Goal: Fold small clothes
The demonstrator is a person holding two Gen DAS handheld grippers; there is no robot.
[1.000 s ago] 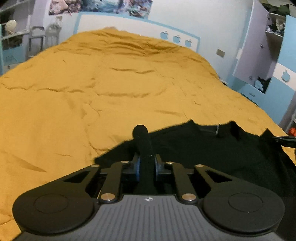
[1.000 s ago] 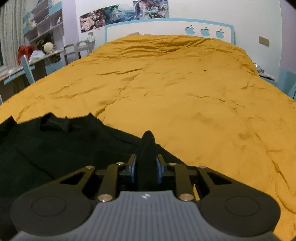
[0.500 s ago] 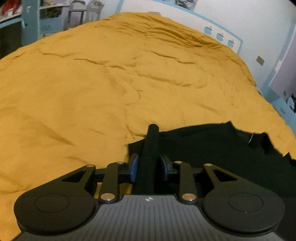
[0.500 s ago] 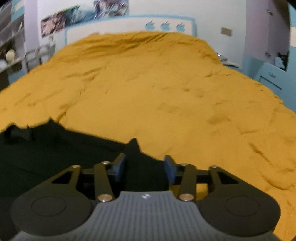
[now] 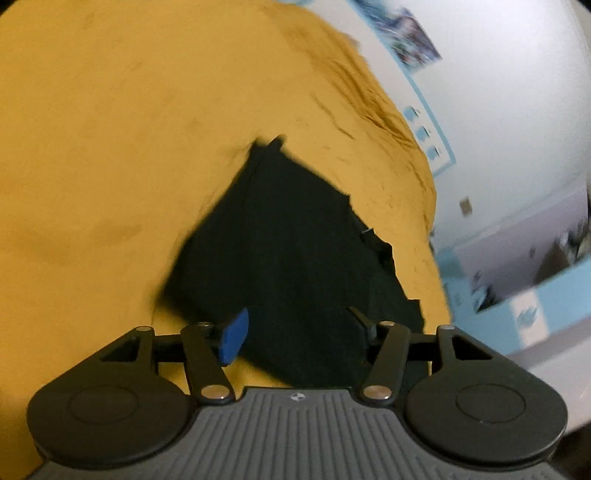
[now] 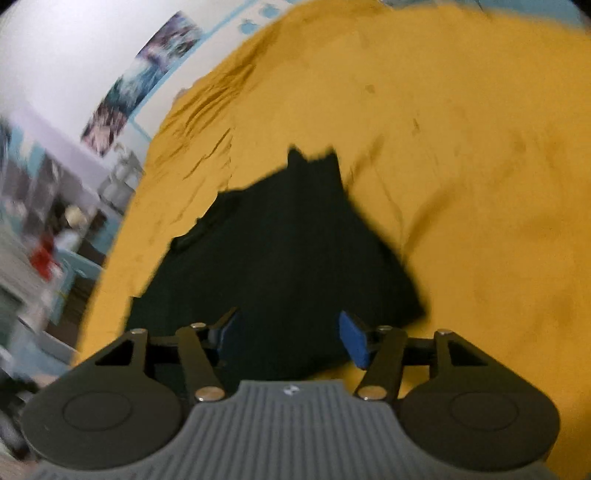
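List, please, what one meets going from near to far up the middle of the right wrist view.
right hand-held gripper, jaws open → black garment lying on the bed → yellow bedspread → blue headboard edge at the wall.

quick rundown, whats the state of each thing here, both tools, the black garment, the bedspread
left tool: open, holding nothing, over the garment
right tool: open, holding nothing, over the garment
black garment: lying on the bed, released, edges uneven
yellow bedspread: spread over the bed, creased
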